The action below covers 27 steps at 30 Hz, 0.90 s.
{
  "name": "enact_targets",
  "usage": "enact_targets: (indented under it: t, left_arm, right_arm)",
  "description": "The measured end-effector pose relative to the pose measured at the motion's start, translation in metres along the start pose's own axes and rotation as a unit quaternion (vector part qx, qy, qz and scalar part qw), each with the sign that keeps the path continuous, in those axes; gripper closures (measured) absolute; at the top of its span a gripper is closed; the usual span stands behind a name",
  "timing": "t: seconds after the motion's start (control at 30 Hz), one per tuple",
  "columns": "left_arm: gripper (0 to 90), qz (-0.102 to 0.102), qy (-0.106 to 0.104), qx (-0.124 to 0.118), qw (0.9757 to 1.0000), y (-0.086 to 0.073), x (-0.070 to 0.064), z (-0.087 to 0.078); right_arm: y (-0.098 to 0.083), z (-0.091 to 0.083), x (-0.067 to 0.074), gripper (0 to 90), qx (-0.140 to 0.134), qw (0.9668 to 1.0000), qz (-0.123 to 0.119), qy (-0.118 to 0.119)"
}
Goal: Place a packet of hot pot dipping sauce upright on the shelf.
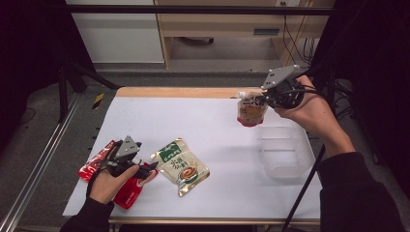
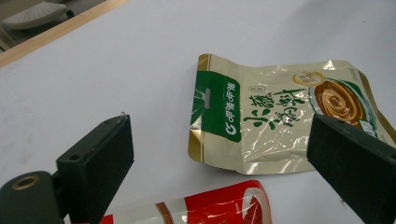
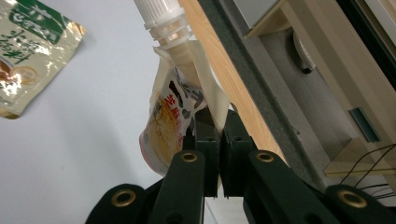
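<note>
My right gripper (image 1: 265,99) holds a spouted pouch (image 1: 251,109) with a white cap in the air above the table's far right part. Its jaws are shut on the pouch's upper edge (image 3: 212,109) in the right gripper view. A gold and green snack bag (image 1: 181,165) lies flat near the table's middle front. My left gripper (image 1: 147,168) stands open low over the table, just left of that gold and green bag (image 2: 275,116). A red packet (image 1: 126,191) lies under my left hand, and the red packet's end (image 2: 210,207) shows between the open jaws.
A clear plastic box (image 1: 284,151) stands on the white table (image 1: 208,121) at the right, below and in front of the hanging pouch. A wooden strip (image 1: 179,92) runs along the far edge. Black frame bars stand at both sides.
</note>
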State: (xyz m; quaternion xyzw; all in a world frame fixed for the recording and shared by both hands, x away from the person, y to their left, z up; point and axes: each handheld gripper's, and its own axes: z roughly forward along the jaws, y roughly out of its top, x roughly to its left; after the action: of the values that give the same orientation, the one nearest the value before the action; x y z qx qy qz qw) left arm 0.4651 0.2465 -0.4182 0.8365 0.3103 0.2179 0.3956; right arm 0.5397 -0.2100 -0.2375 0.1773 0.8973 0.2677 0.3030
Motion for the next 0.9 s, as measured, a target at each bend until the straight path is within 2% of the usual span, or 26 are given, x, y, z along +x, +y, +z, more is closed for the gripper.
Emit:
enact_targets:
  t: [0.23, 0.5, 0.63, 0.9]
  left_arm:
    - [7.2, -0.010, 0.004, -0.009, 0.9999, -0.006, 0.002, -0.004]
    - [7.1, -0.023, 0.012, -0.019, 0.9995, -0.010, 0.008, -0.008]
    - [7.1, -0.026, 0.015, -0.017, 0.9994, -0.012, 0.011, -0.008]
    - [7.1, -0.028, 0.016, -0.016, 0.9994, -0.013, 0.012, -0.007]
  right_arm:
    - [-0.017, 0.004, -0.011, 87.9, 0.007, 0.9998, 0.012, -0.010]
    - [-0.048, 0.013, -0.026, 87.9, 0.024, 0.9994, 0.020, -0.015]
    - [-0.059, 0.017, -0.034, 87.9, 0.026, 0.9991, 0.025, -0.020]
    - [-0.072, 0.026, -0.046, 87.8, 0.031, 0.9988, 0.031, -0.022]
